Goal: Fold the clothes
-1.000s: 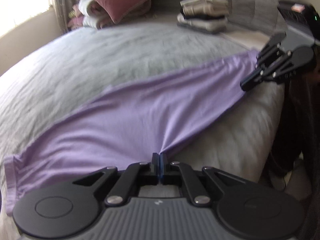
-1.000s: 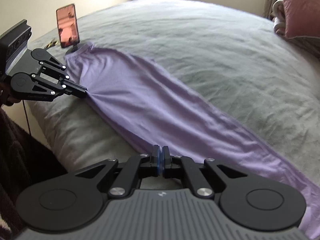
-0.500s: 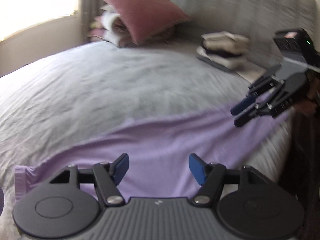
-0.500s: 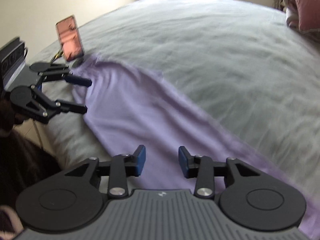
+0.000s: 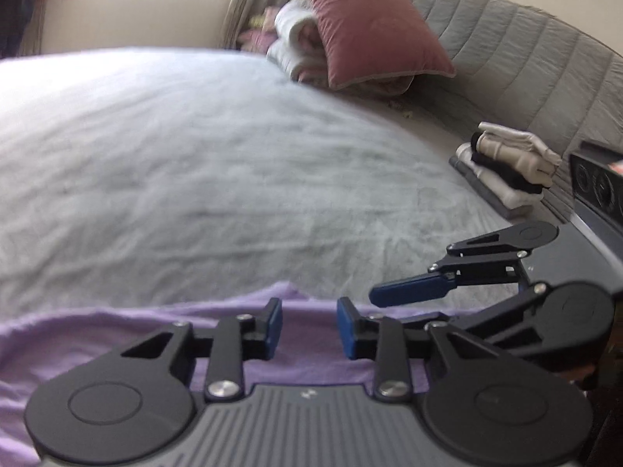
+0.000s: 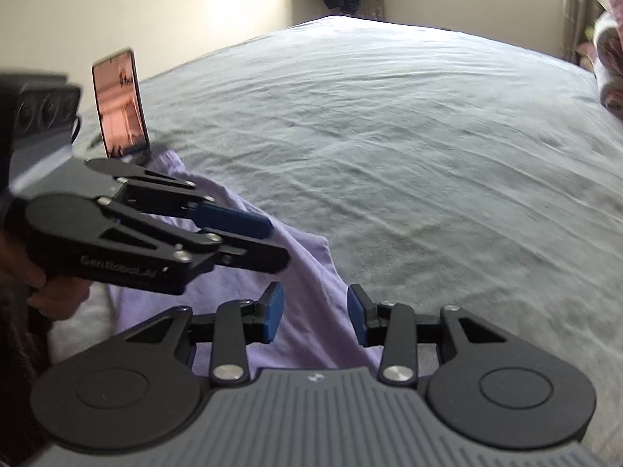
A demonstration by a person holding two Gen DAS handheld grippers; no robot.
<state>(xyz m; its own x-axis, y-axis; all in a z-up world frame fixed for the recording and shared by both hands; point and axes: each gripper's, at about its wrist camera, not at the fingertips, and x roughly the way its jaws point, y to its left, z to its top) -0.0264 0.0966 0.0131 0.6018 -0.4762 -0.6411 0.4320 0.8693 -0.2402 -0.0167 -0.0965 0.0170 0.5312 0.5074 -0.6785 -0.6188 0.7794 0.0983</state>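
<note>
A lilac garment [image 5: 117, 334] lies flat along the near edge of the grey bed [image 5: 194, 175]. My left gripper [image 5: 309, 329] hovers over it, open, with nothing between its blue pads. The right gripper [image 5: 393, 309] shows close by on the right, also open. In the right wrist view the garment [image 6: 307, 257] runs from the phone down under my right gripper [image 6: 315, 317], which is open and empty. The left gripper [image 6: 274, 243] crosses in from the left, held by a hand [image 6: 50, 292], fingers apart above the cloth.
A stack of folded clothes [image 5: 510, 167] sits by the padded headboard [image 5: 525, 58]. A dusky pink pillow [image 5: 370, 27] leans on rolled bedding at the back. A phone [image 6: 120, 105] stands propped at the bed's corner. The grey cover [image 6: 389, 136] spreads wide beyond the garment.
Both grippers were shut on the lilac garment's edge one second ago; both have opened, let it go and lifted. They have also drawn closer together.
</note>
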